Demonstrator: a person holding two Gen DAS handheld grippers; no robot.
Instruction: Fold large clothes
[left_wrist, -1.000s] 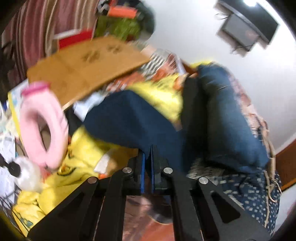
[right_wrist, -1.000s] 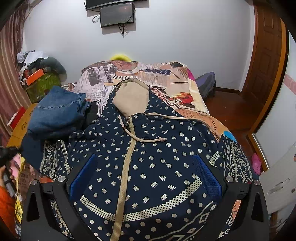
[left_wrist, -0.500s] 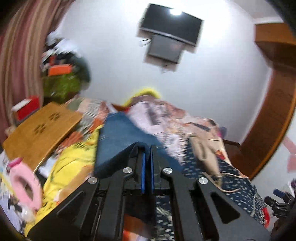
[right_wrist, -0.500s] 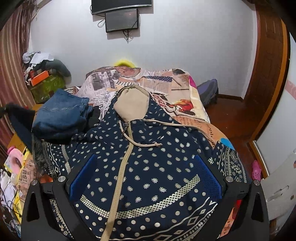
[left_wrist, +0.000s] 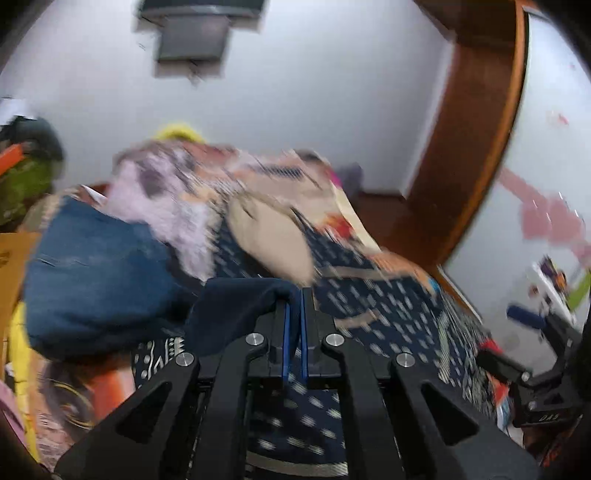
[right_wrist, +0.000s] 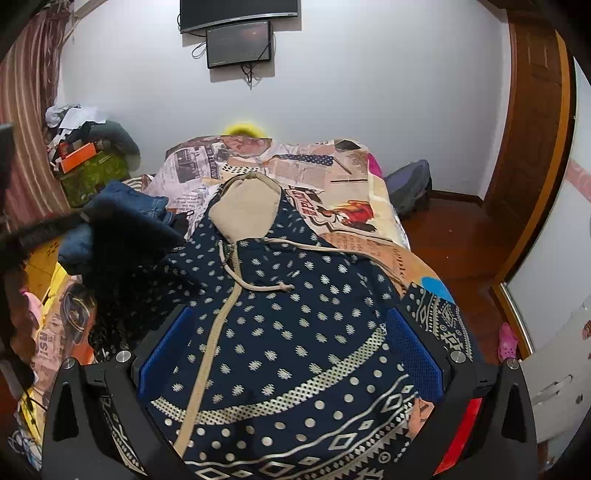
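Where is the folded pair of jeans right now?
In the right wrist view, the jeans lie at the bed's left side, left of the hoodie's beige hood.

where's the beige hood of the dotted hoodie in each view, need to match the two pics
Left wrist view: the beige hood sits just above centre, blurred, beyond the shut left gripper, which pinches dark fabric.
Right wrist view: the hood sits above centre, at the top of the navy dotted hoodie spread on the bed.
Shared landmark: the small wall screen near the top edge in both.
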